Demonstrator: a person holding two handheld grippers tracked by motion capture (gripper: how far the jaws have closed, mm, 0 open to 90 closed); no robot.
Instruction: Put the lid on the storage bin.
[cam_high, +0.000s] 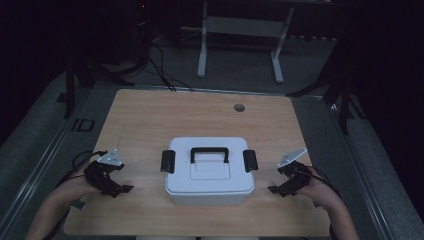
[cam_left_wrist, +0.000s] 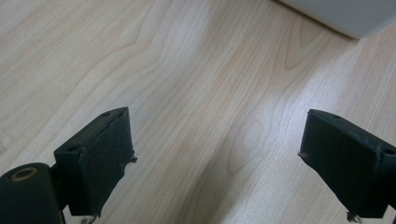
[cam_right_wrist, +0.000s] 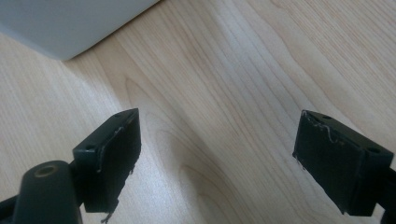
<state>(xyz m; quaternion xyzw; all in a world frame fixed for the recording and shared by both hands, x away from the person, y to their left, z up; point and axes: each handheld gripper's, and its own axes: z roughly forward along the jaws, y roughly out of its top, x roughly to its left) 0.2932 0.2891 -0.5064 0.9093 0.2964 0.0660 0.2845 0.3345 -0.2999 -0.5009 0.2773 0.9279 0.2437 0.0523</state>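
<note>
The white box is found closed, centred near the table's front edge. The left gripper and right gripper are held flanking it, jaws spread and empty, apparently placed to reach its side latches.

White box, black handle and latches; pale wood-grain table.

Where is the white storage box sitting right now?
In the high view the white storage box sits on the wooden table, centred near the person's edge, between the left tool and right tool, touching neither.
</note>
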